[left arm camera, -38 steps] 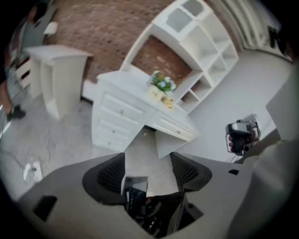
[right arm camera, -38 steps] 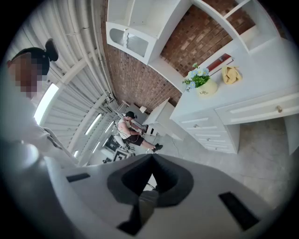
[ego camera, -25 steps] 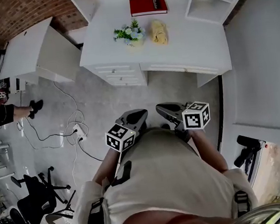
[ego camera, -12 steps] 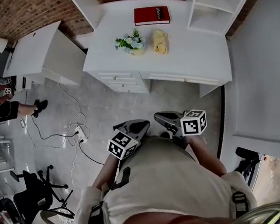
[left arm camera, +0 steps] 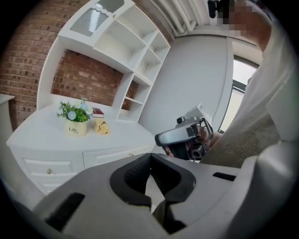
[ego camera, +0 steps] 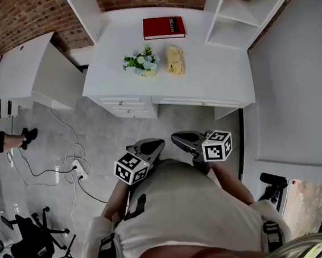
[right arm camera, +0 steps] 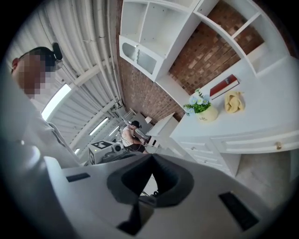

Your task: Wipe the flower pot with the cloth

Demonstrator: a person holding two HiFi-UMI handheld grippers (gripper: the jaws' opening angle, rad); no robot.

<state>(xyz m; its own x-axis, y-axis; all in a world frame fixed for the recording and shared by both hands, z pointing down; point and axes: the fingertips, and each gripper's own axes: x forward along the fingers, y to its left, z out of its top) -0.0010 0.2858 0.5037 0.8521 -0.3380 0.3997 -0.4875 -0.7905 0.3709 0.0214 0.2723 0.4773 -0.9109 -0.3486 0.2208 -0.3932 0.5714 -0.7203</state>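
With the left gripper (ego camera: 153, 146) and right gripper (ego camera: 180, 138) pressed together, empty and well short of the desk (ego camera: 218, 76), the cloth (ego camera: 174, 59) lying just beside the flower pot (ego camera: 141, 66) should be approached first and 1 gripper opened above it.

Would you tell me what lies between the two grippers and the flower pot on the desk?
In the head view, only bare grey floor and the desk's drawer front lie between the left gripper, the right gripper and the flower pot.
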